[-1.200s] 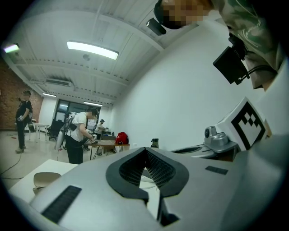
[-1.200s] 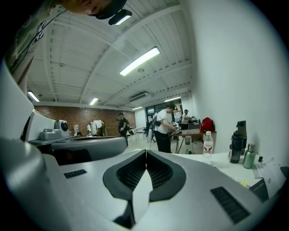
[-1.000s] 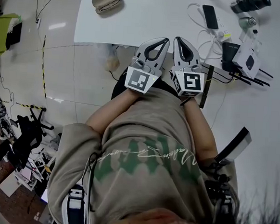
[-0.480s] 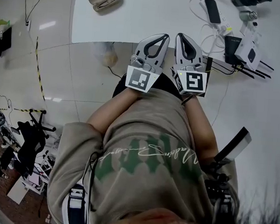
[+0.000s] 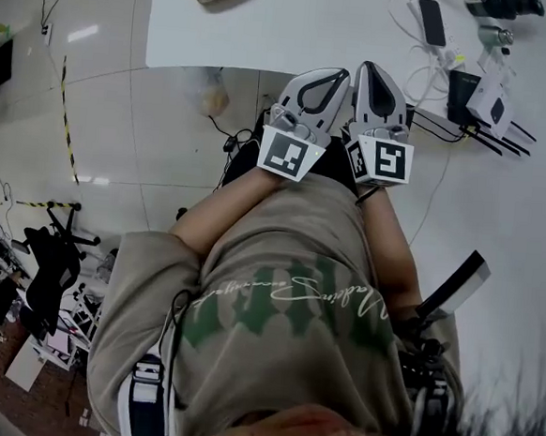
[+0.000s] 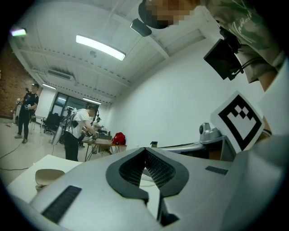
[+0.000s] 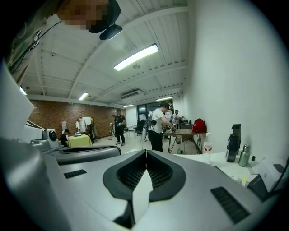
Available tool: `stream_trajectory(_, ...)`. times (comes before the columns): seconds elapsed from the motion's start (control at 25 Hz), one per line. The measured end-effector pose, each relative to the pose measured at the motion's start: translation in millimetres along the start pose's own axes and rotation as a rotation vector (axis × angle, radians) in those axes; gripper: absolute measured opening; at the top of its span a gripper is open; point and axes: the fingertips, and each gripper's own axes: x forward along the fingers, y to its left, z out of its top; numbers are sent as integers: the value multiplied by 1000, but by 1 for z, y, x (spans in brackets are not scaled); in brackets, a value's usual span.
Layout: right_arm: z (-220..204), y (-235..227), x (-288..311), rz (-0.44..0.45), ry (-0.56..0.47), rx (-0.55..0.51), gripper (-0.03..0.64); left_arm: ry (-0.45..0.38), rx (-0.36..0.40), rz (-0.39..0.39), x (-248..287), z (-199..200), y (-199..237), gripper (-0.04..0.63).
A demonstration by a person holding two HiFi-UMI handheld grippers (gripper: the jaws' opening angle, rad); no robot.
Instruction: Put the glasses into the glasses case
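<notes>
The room is bright. In the head view the white table [image 5: 316, 28] shines almost pure white. The shiny floor [image 5: 166, 147] left of the table shows a small bright spot [image 5: 83, 33] of glare. Far from the table, near the picture's edges, it gets dark and things bend. In both gripper views long ceiling lights [image 6: 100, 47] glow high above the table, and each picture is a round shape with black corners. The left gripper [image 6: 145, 151], close to the lens, looks a bit soft.
</notes>
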Motion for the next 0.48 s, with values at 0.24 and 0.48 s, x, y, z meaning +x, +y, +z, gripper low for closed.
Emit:
stream_trajectory(0.24, 8, 6, -18, 62, -27, -28, 12, -14, 35, 63, -11, 10, -10, 6)
stream_trajectory(0.48, 9, -20, -69, 74, -45, -29, 12, -23, -16, 99, -4, 11, -63, 6)
